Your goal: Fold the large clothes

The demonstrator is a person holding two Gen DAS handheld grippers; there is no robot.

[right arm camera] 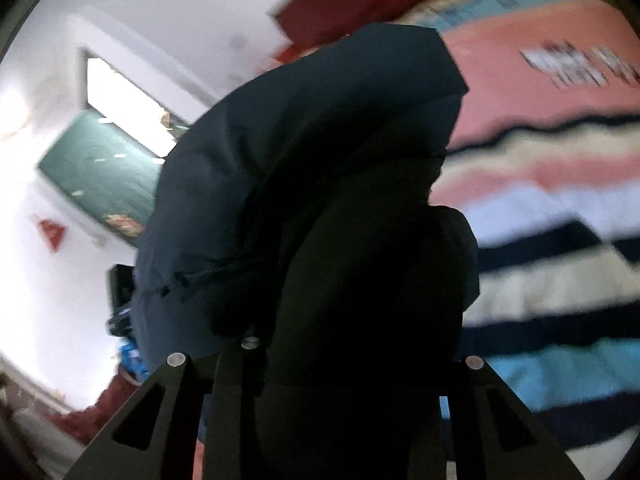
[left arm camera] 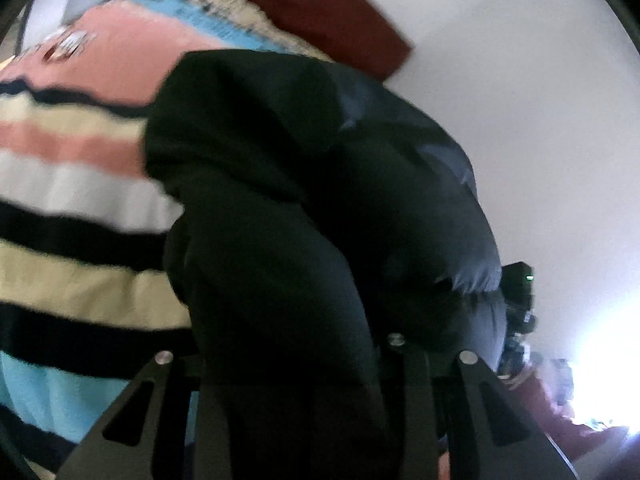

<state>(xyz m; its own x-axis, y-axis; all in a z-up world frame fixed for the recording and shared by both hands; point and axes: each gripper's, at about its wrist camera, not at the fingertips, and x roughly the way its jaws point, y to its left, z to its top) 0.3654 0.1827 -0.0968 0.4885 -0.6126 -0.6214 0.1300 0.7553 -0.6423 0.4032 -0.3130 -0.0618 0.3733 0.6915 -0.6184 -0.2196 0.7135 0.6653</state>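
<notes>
A large dark navy garment (left arm camera: 304, 184) hangs in the air, bunched over both grippers. It fills the middle of the left wrist view and also shows in the right wrist view (right arm camera: 304, 152). My left gripper (left arm camera: 316, 364) is shut on the garment's edge; the cloth covers its fingertips. My right gripper (right arm camera: 320, 364) is shut on the garment too, with the cloth draped over its fingers. Both hold it lifted above the striped bedspread (left arm camera: 72, 184). The other gripper (left arm camera: 518, 304) shows at the right behind the cloth.
The bedspread (right arm camera: 560, 208) has pink, cream, white, black and blue stripes. A dark red headboard (left arm camera: 320, 4) stands against the white wall (left arm camera: 520, 100). A window and a green panel (right arm camera: 100, 168) are on the wall in the right wrist view.
</notes>
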